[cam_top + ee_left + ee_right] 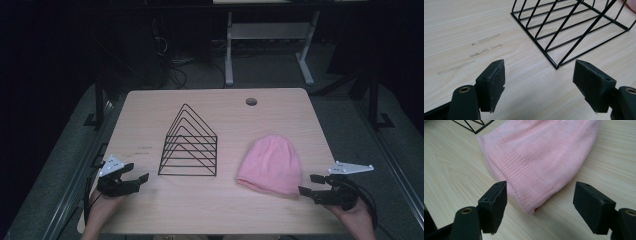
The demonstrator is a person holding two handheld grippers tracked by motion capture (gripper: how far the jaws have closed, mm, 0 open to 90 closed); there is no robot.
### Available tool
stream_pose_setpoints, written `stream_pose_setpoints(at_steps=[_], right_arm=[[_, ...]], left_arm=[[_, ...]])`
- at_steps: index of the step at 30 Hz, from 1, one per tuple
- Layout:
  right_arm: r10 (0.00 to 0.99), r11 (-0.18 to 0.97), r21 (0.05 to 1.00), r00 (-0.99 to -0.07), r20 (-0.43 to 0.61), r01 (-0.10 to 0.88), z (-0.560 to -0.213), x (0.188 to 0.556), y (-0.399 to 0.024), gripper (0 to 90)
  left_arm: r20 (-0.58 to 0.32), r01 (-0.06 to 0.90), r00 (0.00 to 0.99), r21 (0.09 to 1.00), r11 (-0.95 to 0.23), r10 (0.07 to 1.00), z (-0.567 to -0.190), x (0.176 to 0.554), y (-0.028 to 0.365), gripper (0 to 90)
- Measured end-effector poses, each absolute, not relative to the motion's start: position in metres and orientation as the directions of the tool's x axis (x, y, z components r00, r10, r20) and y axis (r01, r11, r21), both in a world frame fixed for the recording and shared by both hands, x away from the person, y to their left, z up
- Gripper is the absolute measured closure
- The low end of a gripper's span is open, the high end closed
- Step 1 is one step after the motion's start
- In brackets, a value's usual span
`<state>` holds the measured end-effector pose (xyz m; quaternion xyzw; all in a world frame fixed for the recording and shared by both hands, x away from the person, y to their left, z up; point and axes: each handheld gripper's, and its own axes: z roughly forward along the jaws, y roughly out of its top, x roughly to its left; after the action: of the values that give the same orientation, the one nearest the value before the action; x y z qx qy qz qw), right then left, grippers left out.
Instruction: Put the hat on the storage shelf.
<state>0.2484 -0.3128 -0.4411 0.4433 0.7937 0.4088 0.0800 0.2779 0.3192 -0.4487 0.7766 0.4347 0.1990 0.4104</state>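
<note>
A pink knit beanie point(271, 165) lies flat on the wooden table point(220, 210), right of centre, its ribbed brim toward the near edge. A black wire rack point(189, 143) of triangular dividers stands left of it. My right gripper point(310, 184) hovers open just right of the brim's near corner; in the right gripper view the beanie point(541, 157) lies ahead of the open right gripper point(541, 205). My left gripper point(137, 172) is open at the table's left, short of the rack's near left corner; the left gripper view has the rack point(574, 27) beyond the empty left gripper point(539, 82).
A round cable hole point(251, 101) sits near the table's far edge. Beyond the table stand white desk legs point(229, 50) and dark cables on the floor. Faint scuff marks point(477, 47) streak the wood left of the rack.
</note>
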Motion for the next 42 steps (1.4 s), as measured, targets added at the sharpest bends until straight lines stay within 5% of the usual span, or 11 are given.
stream_pose_setpoints(at_steps=[42], right_arm=[[0.715,0.406,0.598,-0.648,0.264,0.691,-0.4,0.376,-0.267,21.1]], left_arm=[[-0.05,0.518,0.549,0.804,-0.292,0.834,-0.452,0.281,0.321,25.6]])
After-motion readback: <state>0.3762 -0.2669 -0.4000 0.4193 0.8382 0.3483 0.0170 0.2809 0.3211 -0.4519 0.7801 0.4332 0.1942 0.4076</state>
